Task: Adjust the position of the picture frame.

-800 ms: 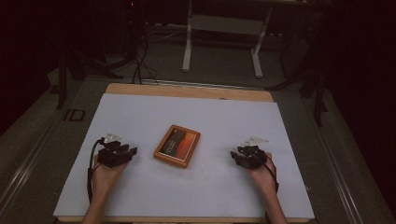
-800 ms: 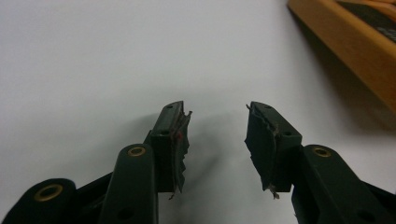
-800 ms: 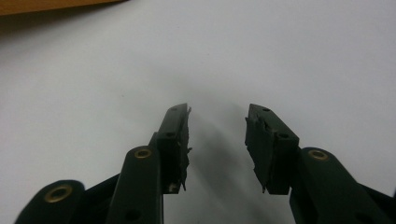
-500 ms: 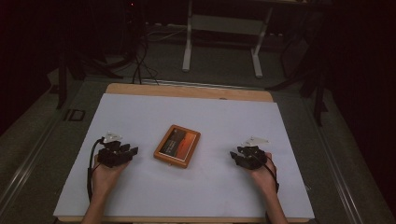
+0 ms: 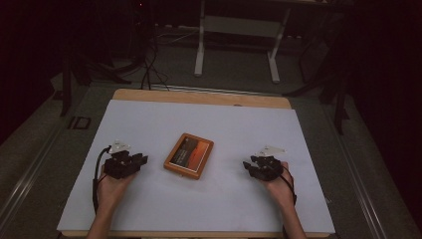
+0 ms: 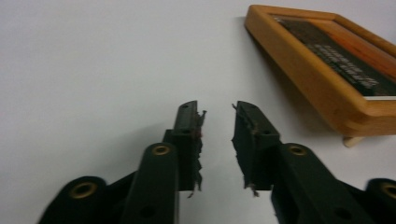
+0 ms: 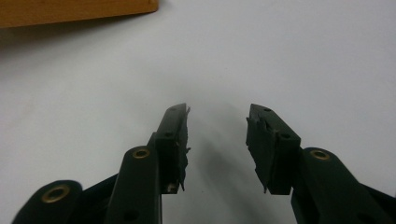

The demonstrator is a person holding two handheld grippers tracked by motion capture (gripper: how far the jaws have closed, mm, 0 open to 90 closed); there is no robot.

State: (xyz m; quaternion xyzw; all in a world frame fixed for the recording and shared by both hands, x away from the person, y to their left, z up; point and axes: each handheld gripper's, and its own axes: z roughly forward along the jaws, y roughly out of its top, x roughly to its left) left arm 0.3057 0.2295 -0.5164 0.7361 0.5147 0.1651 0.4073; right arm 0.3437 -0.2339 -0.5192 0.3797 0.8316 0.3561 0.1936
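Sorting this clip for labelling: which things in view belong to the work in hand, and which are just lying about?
In the work:
- wooden picture frame, flat on the white sheet between the two claws
- left claw, open, holding nothing
- right claw, open, holding nothing

Just there:
- white sheet covering the table
- metal stand on the floor beyond the table

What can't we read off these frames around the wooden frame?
- Print on the wooden frame: too small in the high view, blurred in the left gripper view.
- Its far end: cut by the right edge of the left gripper view.
- Right gripper view: just one wooden edge, cut by the top edge.
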